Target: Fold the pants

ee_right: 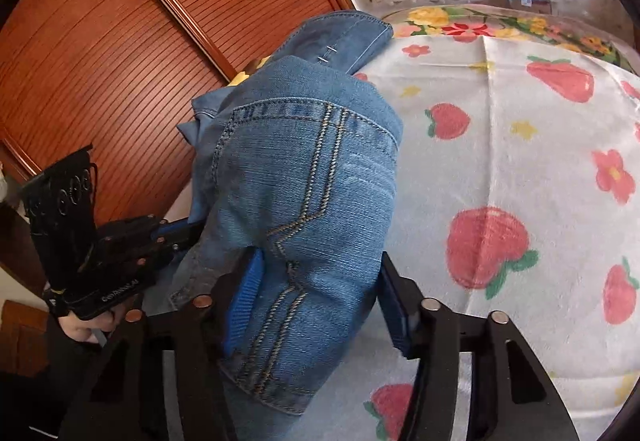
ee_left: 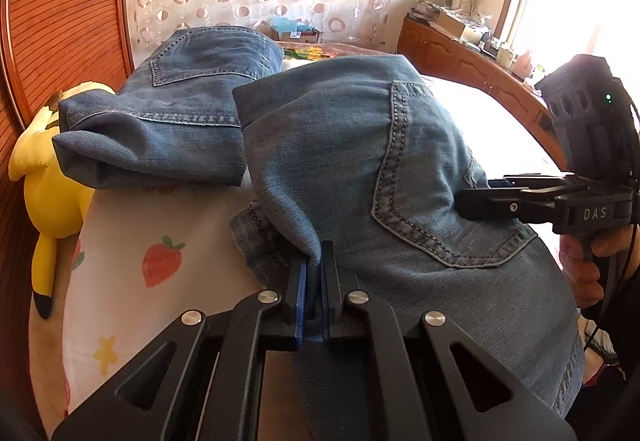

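Jeans (ee_left: 360, 169) fill the centre of your left wrist view, bunched and lifted over the bed (ee_left: 132, 225), back pocket stitching facing the camera. Your left gripper (ee_left: 314, 281) has its jaws drawn narrow on a fold of denim near the waistband, the blue pads pinching the cloth at the lower middle of the frame. Your right gripper (ee_left: 476, 197) comes in from the right edge, its tip against the denim beside the pocket; from that side you cannot tell how far its jaws are apart. In the right wrist view, the jeans (ee_right: 304, 201) run up the middle of the frame, and the right gripper (ee_right: 320, 289) has its jaws standing wide, one blue pad on each side of the thick denim bundle. The left gripper (ee_right: 180, 231) shows at the left edge, touching the denim. A second pair of folded jeans (ee_left: 172, 113) lies in the upper left, beside a yellow plush toy (ee_left: 48, 177) at the left edge. The strawberry-print sheet (ee_right: 500, 169) covers the bed.
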